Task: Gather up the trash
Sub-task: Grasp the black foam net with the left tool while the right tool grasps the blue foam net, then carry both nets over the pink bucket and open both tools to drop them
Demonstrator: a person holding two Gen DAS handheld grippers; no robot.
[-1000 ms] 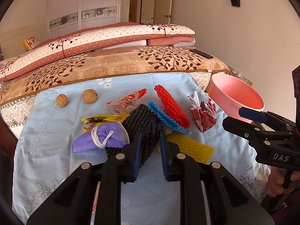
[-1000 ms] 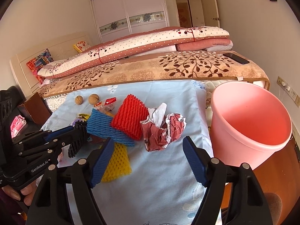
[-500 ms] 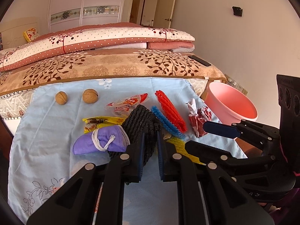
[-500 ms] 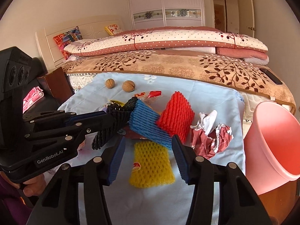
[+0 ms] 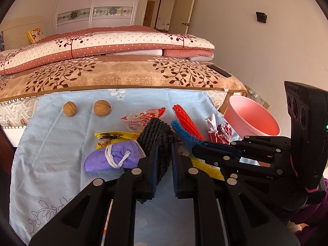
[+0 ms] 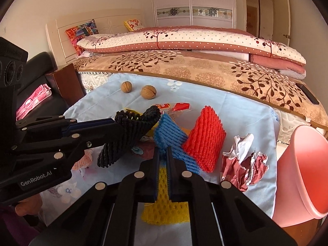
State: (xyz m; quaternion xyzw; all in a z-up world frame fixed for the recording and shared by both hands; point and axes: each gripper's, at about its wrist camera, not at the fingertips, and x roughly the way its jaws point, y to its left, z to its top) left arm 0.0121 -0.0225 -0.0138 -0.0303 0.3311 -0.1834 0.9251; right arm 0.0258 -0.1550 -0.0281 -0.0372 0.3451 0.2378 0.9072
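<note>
Clearly, "GenRobot.AI" marks the left tool [image 6: 114, 128].

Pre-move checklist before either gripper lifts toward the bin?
1. Left gripper shut on black net: ok, net hangs from it.
2. Right gripper shut on blue net: ok, pads pinch its near edge.
3. Blue net free of red net: cannot tell, they lie side by side.
4. Yellow net clear of the right grip: cannot tell, it lies right beneath.
5. Pink bin open and reachable: ok, beside the cloth's edge.
</note>
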